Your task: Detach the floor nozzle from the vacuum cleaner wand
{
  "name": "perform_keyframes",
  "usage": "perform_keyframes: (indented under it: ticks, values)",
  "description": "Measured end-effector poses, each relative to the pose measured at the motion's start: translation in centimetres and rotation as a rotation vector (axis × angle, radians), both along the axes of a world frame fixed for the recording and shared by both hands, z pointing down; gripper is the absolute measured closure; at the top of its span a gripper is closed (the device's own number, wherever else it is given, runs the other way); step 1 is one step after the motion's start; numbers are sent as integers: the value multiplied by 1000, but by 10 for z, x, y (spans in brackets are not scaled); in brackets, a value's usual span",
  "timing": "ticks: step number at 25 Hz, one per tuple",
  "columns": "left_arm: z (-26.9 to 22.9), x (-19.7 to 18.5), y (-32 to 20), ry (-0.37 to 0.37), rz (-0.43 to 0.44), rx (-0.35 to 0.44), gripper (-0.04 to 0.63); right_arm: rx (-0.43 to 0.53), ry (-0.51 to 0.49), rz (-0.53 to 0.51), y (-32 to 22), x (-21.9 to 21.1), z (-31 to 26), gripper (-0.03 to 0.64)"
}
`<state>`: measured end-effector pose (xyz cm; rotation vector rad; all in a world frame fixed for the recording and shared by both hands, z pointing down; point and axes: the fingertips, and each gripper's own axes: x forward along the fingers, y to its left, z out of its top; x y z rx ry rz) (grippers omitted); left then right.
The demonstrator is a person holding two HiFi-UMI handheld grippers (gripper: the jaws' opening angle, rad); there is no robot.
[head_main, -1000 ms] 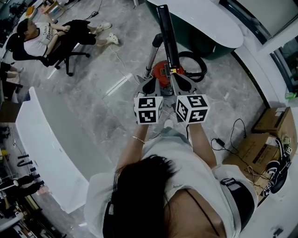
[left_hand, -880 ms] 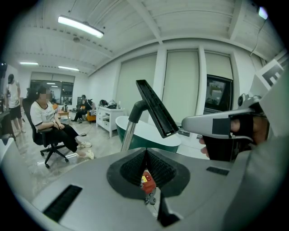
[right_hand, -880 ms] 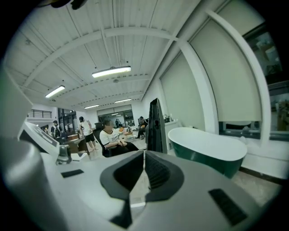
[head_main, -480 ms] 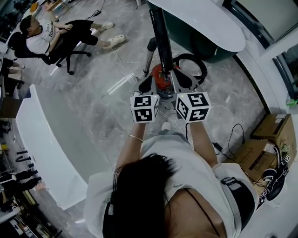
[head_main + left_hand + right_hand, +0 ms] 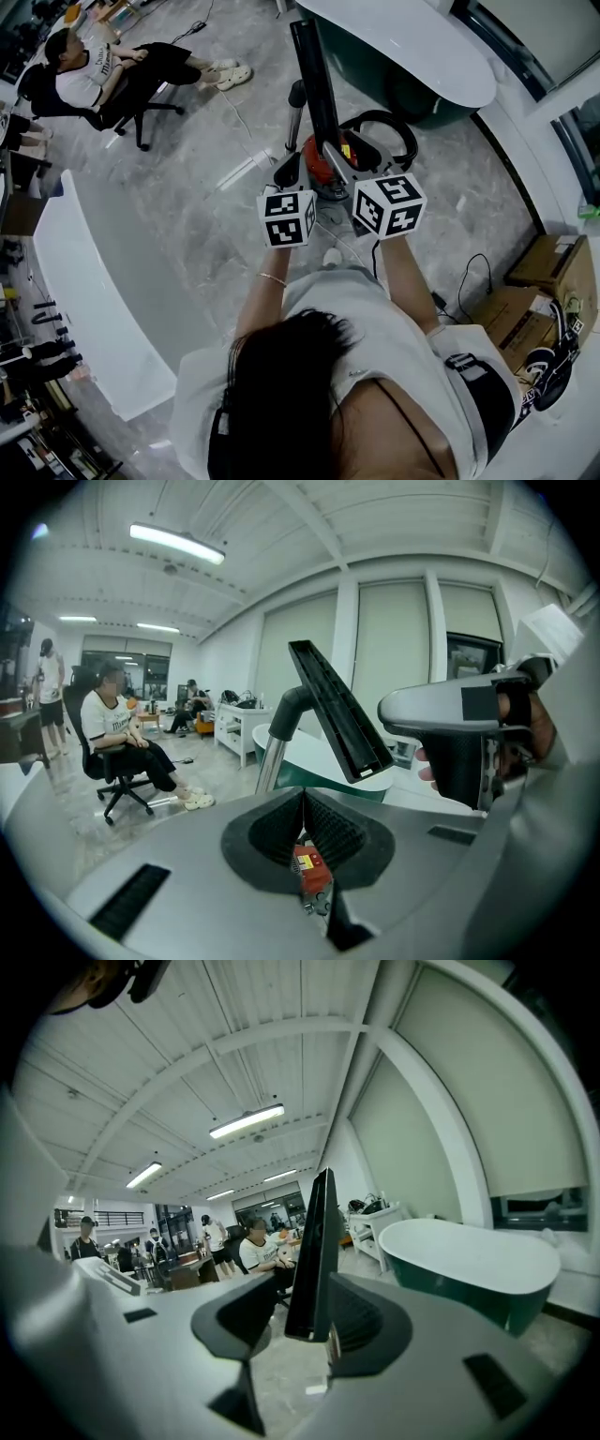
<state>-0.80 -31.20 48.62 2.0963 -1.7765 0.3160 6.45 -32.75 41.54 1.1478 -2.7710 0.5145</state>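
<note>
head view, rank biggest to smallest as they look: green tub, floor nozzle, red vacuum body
1. green tub
2. floor nozzle, raised nearer the camera, so possibly flattered
3. red vacuum body, only partly visible

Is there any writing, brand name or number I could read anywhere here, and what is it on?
No text reads clearly.
White T-shirt of the seated person: dark print, too blurred to read.
Red vacuum cleaner: small yellow label, too small to read.
Cardboard boxes: no print can be made out.
Two cubes: black-and-white square patterns, no letters.
</note>
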Motion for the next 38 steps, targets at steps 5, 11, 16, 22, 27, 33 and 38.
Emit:
perform_keyframes:
  ticks: [5, 11, 16, 22, 27, 33, 38]
  values:
    - [2, -3, 0, 2, -24, -2, 592, -15, -5, -42, -6, -4, 1, 383]
    - [3, -7, -1, 5, -41, -4, 592, -89, -32, -83, -15, -8, 11, 351]
    - [7, -14, -2, 14, -62, -14, 592, -128, -16, -115, -22, -14, 18, 328]
    - [13, -22, -9, 16, -73, -22, 592, -160, -38, -164, -39, -26, 21, 318]
    - [15, -29, -15, 19, -77, -30, 592, -193, -53, -183, -49, -31, 22, 313]
    - [18, -37, -26, 9, -60, -42, 592, -216, -27, -215, -51, -44, 32, 313]
    - [19, -40, -34, 8, -34, -45, 592, -242, 4, -240, -56, -52, 37, 313]
